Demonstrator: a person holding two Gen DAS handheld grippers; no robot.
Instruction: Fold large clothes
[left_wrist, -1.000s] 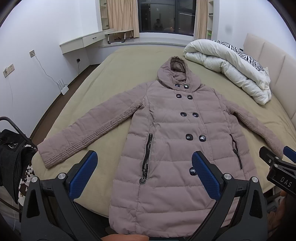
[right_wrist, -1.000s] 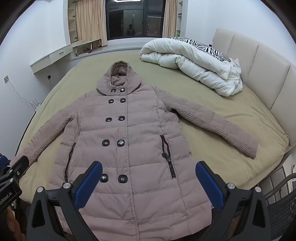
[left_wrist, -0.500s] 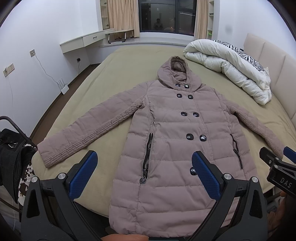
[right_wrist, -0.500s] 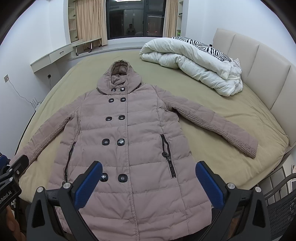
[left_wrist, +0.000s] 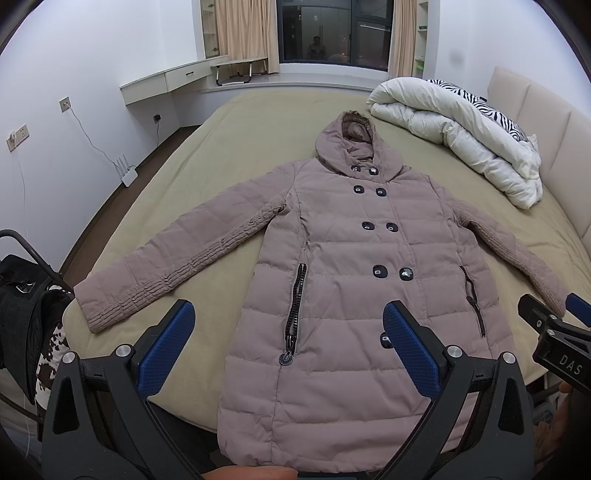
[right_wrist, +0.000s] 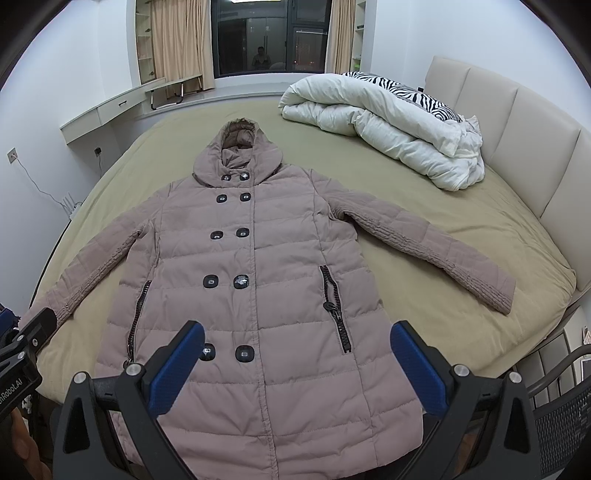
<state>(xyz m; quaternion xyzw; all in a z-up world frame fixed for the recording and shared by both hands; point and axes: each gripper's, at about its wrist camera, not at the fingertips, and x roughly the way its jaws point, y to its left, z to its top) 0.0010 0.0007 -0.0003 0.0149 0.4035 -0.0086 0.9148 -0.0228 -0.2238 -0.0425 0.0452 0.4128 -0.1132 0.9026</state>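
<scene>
- A long quilted coat (left_wrist: 354, 266) in dusty mauve lies face up and flat on the bed (left_wrist: 229, 147), buttoned shut, its padding stitched in broad horizontal bands.
- The coat's hood (left_wrist: 349, 147) points toward the dark window (left_wrist: 332, 33); its hem hangs slightly over the bed edge nearest the cameras.
- Two columns of dark, rounded, glossy buttons (left_wrist: 379, 272) run down the coat's front, with a black zipped pocket (left_wrist: 295, 314) slanting on either side of them.
- Both sleeves spread outward from the coat's shoulders; the left sleeve (left_wrist: 173, 273) has a ribbed, gathered underside and cuff, and the right sleeve (right_wrist: 436, 247) shows the same puckered stitching.
- The bed wears a smooth olive-tan sheet; beyond the coat's right sleeve a puffy white duvet (right_wrist: 384, 122) is bundled in soft rolls with a zebra-striped cloth (right_wrist: 406, 92) on top, against a padded beige headboard (right_wrist: 517, 122).
- The left gripper (left_wrist: 288, 350) hovers over the coat's lower hem, jaws spread wide with nothing between them; its fingers are black plastic with blue dimpled pads (left_wrist: 166, 350).
- The right gripper (right_wrist: 295, 365) hangs over the coat's hem likewise, jaws wide apart and empty.
- A white floating desk (left_wrist: 166, 79) juts from the wall left of the coat's hood.
</scene>
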